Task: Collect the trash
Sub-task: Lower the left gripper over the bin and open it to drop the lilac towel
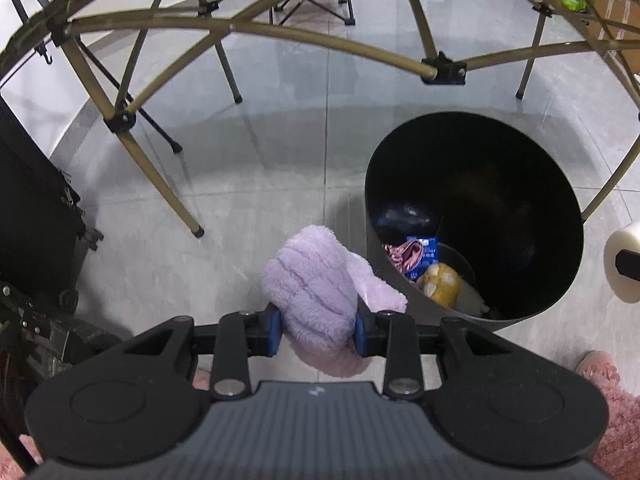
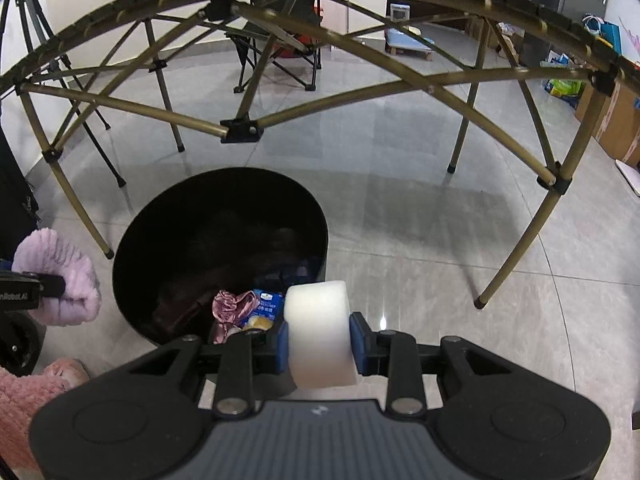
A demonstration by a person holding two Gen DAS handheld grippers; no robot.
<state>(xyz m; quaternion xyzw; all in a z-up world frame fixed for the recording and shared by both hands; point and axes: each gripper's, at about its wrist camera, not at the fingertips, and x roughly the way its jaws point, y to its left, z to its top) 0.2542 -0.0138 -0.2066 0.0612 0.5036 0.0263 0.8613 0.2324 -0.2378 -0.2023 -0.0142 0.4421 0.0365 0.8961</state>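
- Left gripper (image 1: 316, 330): the blue pads are clamped on a fluffy lilac cloth (image 1: 316, 288). The cloth bulges above and below the pads and hangs over the tiled floor (image 1: 248, 184), just beside the near left wall of the bin.
- Right gripper (image 2: 319, 340): the jaws are pressed against both sides of a white foam block (image 2: 318, 336). The block stands upright between the pads, at the near right rim of the bin.
- Black round bin (image 1: 520, 184): it stands on the floor beneath the folding table frame (image 1: 280, 36), open at the top. It lies between the two grippers.
- Bin contents: a crumpled pink fabric (image 1: 404, 254), a blue printed packet (image 1: 426, 250) and a yellow wrapped item (image 1: 442, 282) lie together on the bottom, touching one another.
- Surroundings: a folding camp chair (image 2: 280, 48) stands well beyond the table; cardboard boxes (image 2: 616, 120) line the right side of the room.
- A pink fuzzy slipper (image 2: 60, 372) shows at the lower left of the right wrist view, near the bin.
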